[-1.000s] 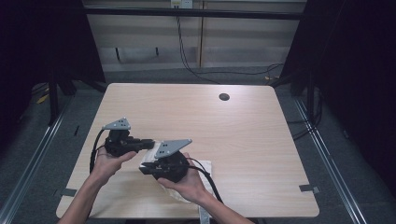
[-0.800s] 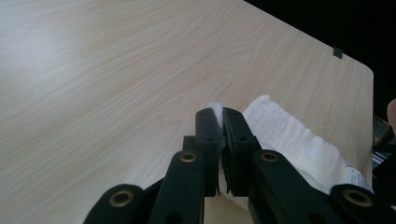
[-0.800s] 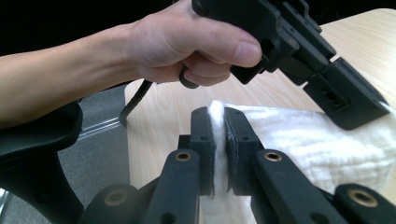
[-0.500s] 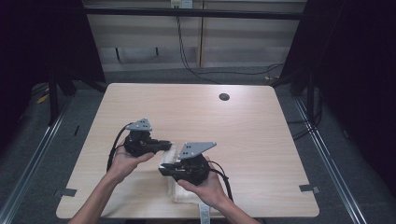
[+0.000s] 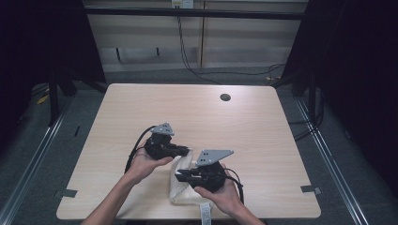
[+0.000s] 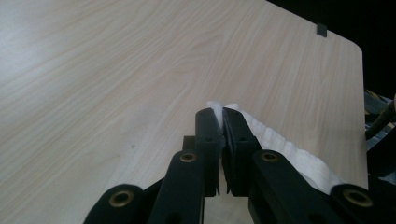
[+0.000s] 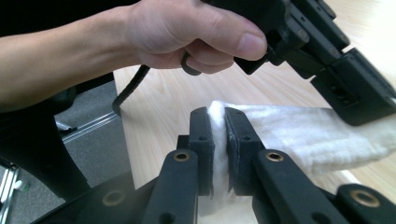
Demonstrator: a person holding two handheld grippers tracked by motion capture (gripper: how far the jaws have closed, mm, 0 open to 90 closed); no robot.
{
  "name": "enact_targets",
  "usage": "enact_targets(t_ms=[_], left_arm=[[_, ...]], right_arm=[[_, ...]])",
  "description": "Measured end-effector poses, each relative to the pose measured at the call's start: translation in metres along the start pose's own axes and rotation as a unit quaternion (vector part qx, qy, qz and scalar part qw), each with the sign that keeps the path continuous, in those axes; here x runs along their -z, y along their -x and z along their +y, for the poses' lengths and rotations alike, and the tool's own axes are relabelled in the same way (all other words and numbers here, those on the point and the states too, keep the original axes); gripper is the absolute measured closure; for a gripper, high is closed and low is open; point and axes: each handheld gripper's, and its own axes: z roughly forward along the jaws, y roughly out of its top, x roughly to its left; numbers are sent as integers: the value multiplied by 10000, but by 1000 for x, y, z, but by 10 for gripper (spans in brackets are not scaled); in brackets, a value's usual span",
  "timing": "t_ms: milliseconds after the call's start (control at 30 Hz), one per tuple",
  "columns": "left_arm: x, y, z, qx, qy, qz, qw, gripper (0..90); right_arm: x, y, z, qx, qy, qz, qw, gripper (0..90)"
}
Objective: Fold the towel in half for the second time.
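Pinching the white cloth (image 5: pixel 184 180) with both grippers: left gripper (image 6: pixel 222 135) is clamping its far end, right gripper (image 7: pixel 218 140) clamping the near end; we're holding it at the table's (image 5: pixel 244 126) near edge, long axis running between them.

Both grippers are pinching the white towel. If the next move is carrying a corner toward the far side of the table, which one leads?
Probably left. The left gripper holds the white towel at its far end, with bare table ahead. The right gripper grips the near-left part, close to the table's front edge, so it suits anchoring.
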Motion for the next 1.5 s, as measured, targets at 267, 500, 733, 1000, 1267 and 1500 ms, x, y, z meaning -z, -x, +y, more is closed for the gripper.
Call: enact_targets(t_ms=[267, 500, 733, 1000, 1267, 1500], left_arm=[[-22, 2, -5, 44, -247, 1, 9997, 857], [-39, -1, -9, 236, -368, -79, 9990, 856], [-56, 1, -11, 170, -561, 1, 9983, 852], [-66, 4, -9, 168, -558, -98, 9983, 789], [-74, 5, -8, 190, -504, -274, 9982, 749], [-77, 9, -8, 127, -490, -265, 9984, 741]], right_arm=[[10, 7, -24, -205, -197, -158, 9995, 821], [10, 12, -40, -239, -450, -287, 9983, 802], [15, 23, -58, -480, -584, -283, 9967, 784], [21, 26, -71, -546, -759, -407, 9948, 688], [22, 34, -77, -723, -809, -521, 9927, 553], [21, 35, -80, -664, -942, -642, 9913, 541]])
